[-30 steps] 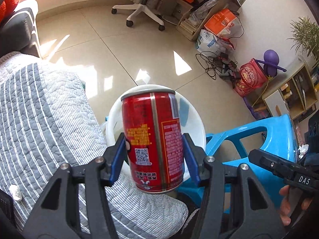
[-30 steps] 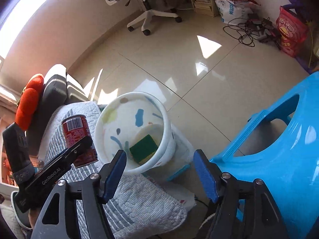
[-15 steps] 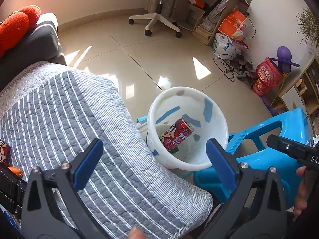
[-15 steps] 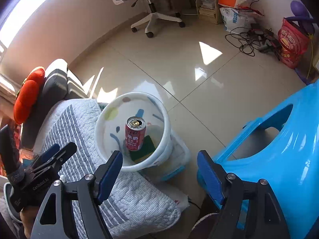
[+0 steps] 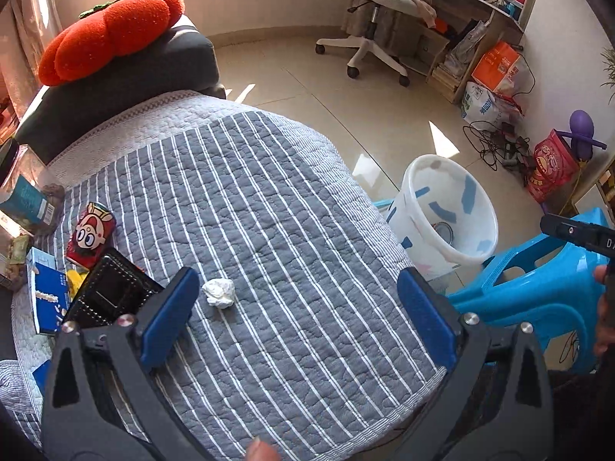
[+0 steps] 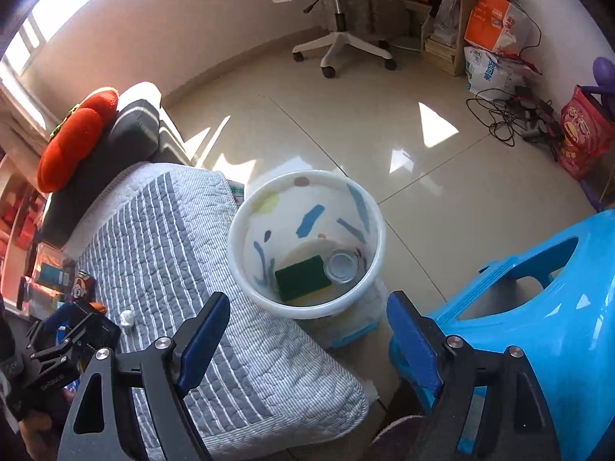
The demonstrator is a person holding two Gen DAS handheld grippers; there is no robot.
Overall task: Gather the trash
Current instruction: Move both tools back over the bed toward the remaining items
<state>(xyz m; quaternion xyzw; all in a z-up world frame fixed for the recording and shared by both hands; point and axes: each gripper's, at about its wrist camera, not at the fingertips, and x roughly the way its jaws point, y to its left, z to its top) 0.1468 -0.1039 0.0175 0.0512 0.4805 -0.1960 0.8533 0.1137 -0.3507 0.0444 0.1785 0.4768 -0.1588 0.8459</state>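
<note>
The white bin (image 5: 457, 247) (image 6: 246, 269) with blue marks stands on the floor beside the striped quilt (image 5: 269, 230) (image 6: 161, 253). Inside it a can (image 6: 341, 267) stands next to a green sponge (image 6: 301, 277). My left gripper (image 5: 300, 303) is open over the quilt, nothing between its jaws; a crumpled white paper ball (image 5: 219, 292) (image 6: 126, 318) lies just beside its left finger. A second red can (image 5: 90, 236) lies at the quilt's left edge. My right gripper (image 6: 305, 336) hangs above the bin's near rim, jaws opening and empty.
A black tray (image 5: 111, 292), a blue carton (image 5: 48, 296) and other packets crowd the quilt's left edge. A blue plastic stool (image 5: 538, 280) (image 6: 538, 307) stands right of the bin. A red cushion (image 5: 111, 27) lies on the dark armrest; an office chair (image 5: 373, 4) stands far back.
The left gripper let the red can go into the bin, opened wide and swung left over the quilt toward the paper ball. The right gripper widened and shifted slightly over the bin.
</note>
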